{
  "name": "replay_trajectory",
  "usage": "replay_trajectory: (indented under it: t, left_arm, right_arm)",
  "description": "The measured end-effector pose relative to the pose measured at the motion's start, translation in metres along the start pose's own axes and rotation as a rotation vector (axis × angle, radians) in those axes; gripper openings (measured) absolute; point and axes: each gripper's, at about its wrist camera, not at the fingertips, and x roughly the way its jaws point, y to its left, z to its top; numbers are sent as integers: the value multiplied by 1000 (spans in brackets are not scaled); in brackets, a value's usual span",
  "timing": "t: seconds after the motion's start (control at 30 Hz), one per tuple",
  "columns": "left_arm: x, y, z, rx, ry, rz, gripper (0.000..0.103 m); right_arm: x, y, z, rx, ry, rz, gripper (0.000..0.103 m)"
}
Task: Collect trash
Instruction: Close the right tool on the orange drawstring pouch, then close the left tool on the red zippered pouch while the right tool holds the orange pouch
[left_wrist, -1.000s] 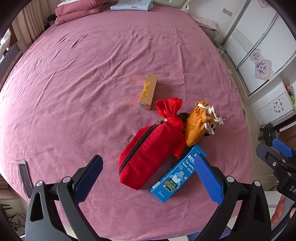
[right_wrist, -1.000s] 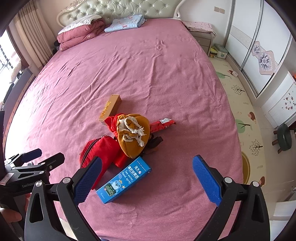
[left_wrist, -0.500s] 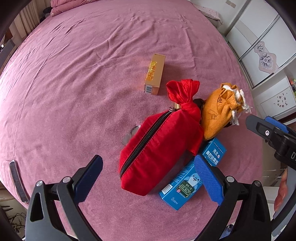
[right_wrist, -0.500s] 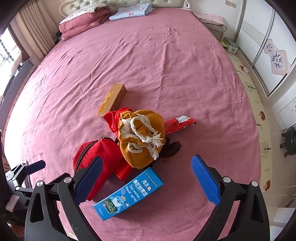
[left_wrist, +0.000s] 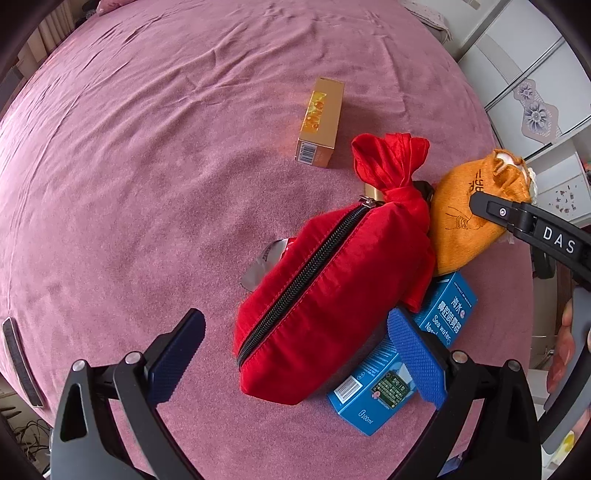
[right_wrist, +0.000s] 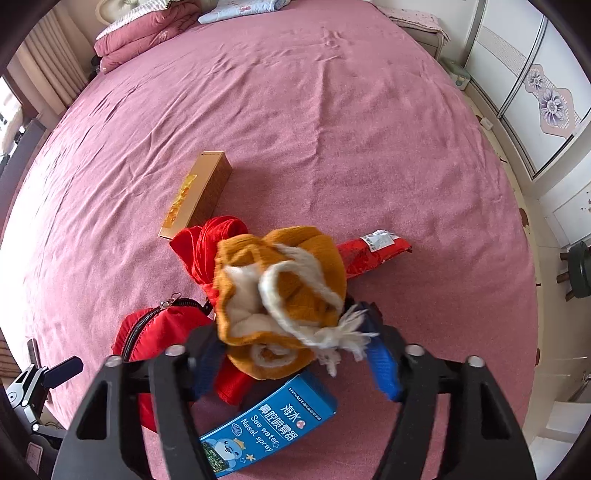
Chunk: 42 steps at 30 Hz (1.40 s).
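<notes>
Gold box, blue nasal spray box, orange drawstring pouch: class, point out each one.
Gold box (left_wrist: 320, 123), left wrist view, top face.
Blue nasal spray box (right_wrist: 269, 430), right wrist view, printed face.
Orange drawstring pouch (left_wrist: 458, 225), left wrist view, side.

A large bed (right_wrist: 332, 122) covered by a pink sheet fills the room. A tufted pale headboard (right_wrist: 122, 5) stands at its far end, with a folded pink quilt (right_wrist: 136, 40) and a light blue folded blanket (right_wrist: 243, 7) before it. White wardrobe doors (right_wrist: 546, 92) with floral panels line the right wall. Beige curtains (right_wrist: 48, 77) hang left. Daylight illuminates the scene.
</notes>
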Motion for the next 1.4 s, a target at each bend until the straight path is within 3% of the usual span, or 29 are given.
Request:
replay_trajectory:
  t: [0.13,0.5,0.57,0.7,0.77,0.87,0.97,1.2,1.4]
  left_arm:
    - [12,3,6,7,13,-5,99]
    - [55,5,17,33,112,-30,97]
    - [57,6,19,21,116,-62,77]
    - [53,1,20,21,129,-85,54]
    - [46,1,17,14,127,-83,36]
    - [34,7,14,-34,107,-150,16]
    - [19,7,11,-47,79,-180,11]
    - [-31,-8,5,-34,-2,-220,10]
    - [-73,-41,11,19,-66,-250,10]
  right_arm:
    - [-7,-4,-1,5,-31,19,37]
    - [-31,-11,-7,-4,-62,71,36]
    - [-32,-10,-7,-13,-62,69,36]
    - [-32,-12,-10,-13,-55,71,36]
    - [-34,-12,-12,-13,-58,73,36]
    - [-40,-12,-14,-22,-67,77,36]
    - [-46,-12,-16,-30,-77,86,36]
    - [-70,-26,-25,-3,-108,115,36]
    - [-102,-51,-34,37,-142,150,36]
